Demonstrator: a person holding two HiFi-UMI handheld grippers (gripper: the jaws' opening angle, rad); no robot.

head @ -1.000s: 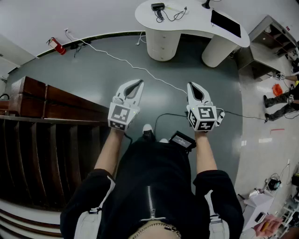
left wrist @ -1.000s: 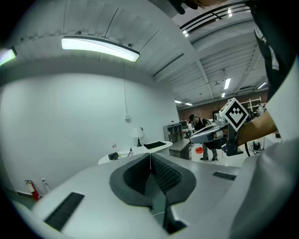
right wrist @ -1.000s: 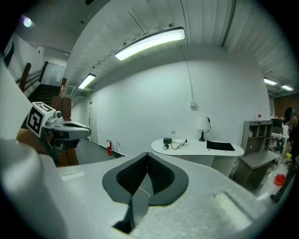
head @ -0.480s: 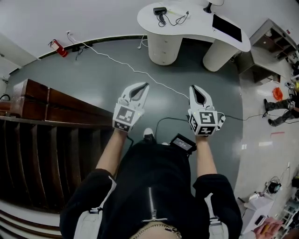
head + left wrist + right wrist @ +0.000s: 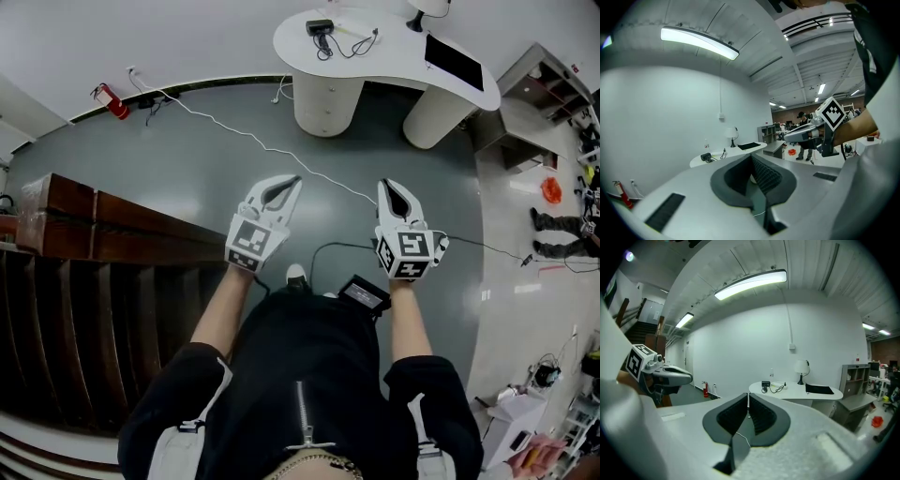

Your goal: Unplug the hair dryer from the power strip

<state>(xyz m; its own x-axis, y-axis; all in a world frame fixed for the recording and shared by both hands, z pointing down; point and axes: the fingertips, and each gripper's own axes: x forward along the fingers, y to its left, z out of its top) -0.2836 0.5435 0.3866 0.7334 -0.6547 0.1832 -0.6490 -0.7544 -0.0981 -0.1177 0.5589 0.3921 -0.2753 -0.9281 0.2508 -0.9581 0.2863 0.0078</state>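
Standing on the grey floor [image 5: 187, 159], a person holds both grippers out in front, level with each other and well apart. The left gripper [image 5: 751, 155] has its jaws fully together with nothing between them. The right gripper [image 5: 747, 393] is the same: jaws closed tip to tip and empty. Both point toward a white curved tabletop [image 5: 384, 49] across the floor, well away from either gripper.

At the tabletop's left end in the head view sits a small black device [image 5: 319, 25] with a dark cord [image 5: 354, 32] trailing toward the middle. This looks like the hair dryer setup, but it is too small to tell the dryer from the strip. A dark flat pad [image 5: 453, 53] lies near the right end, and a lamp [image 5: 801, 365] stands at the far edge.

A white cable [image 5: 244, 133] runs across the floor from the wall, and a red fire extinguisher [image 5: 111, 101] leans by the wall. Wooden steps [image 5: 84, 244] are on the person's left.
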